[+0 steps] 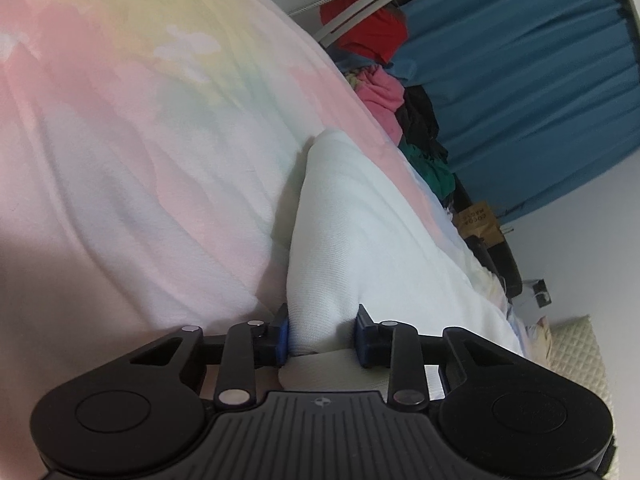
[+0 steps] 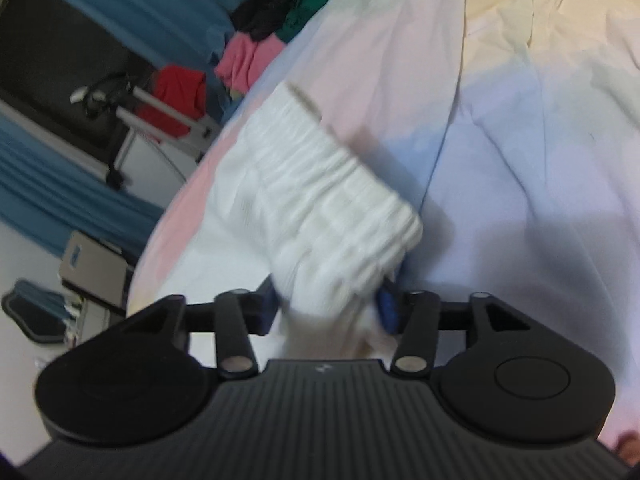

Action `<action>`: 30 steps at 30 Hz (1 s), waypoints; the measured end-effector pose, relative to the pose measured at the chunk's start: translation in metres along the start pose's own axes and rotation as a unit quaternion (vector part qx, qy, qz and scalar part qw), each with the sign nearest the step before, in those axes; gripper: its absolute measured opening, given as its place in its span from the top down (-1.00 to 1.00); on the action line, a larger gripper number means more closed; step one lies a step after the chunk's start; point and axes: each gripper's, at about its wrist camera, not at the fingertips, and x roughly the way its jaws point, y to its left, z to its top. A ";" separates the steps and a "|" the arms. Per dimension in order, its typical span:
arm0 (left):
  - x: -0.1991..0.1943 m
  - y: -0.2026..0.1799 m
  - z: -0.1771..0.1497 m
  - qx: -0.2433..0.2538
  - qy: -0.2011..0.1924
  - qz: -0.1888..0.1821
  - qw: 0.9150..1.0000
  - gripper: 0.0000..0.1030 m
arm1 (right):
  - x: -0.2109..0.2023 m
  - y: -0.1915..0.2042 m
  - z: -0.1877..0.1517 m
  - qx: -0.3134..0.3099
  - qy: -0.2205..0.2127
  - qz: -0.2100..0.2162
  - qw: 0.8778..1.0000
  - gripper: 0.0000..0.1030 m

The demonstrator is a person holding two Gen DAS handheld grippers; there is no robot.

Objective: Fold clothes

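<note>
A white garment (image 1: 360, 232) lies on a bed with a pastel pink, yellow and blue sheet (image 1: 132, 128). My left gripper (image 1: 322, 334) is shut on a fold of its smooth white cloth. In the right wrist view the same white garment (image 2: 316, 200) shows a ribbed, gathered elastic band. My right gripper (image 2: 326, 306) is shut on that band end, and the cloth hides most of the blue pads. The right wrist view is motion-blurred.
A pile of clothes, red (image 1: 368, 28), pink (image 1: 382, 98), black and green (image 1: 430, 168), sits at the bed's far edge before a blue curtain (image 1: 528, 92). A metal rack (image 2: 160, 120) stands on the floor. A quilted pillow (image 1: 576, 352) lies at the right.
</note>
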 end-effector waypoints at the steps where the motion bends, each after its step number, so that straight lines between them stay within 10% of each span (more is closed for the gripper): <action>1: 0.001 0.000 0.001 -0.003 0.000 -0.001 1.000 0.40 | 0.003 -0.001 0.001 0.001 -0.007 0.001 1.000 -0.08; 10: 0.006 0.003 0.005 -0.014 0.000 0.002 1.000 0.40 | 0.016 0.027 -0.006 -0.118 -0.014 -0.053 0.992 -0.18; 30: 0.011 -0.009 0.000 0.013 -0.011 0.019 1.000 0.34 | -0.009 0.032 -0.001 -0.138 -0.023 -0.090 0.986 -0.43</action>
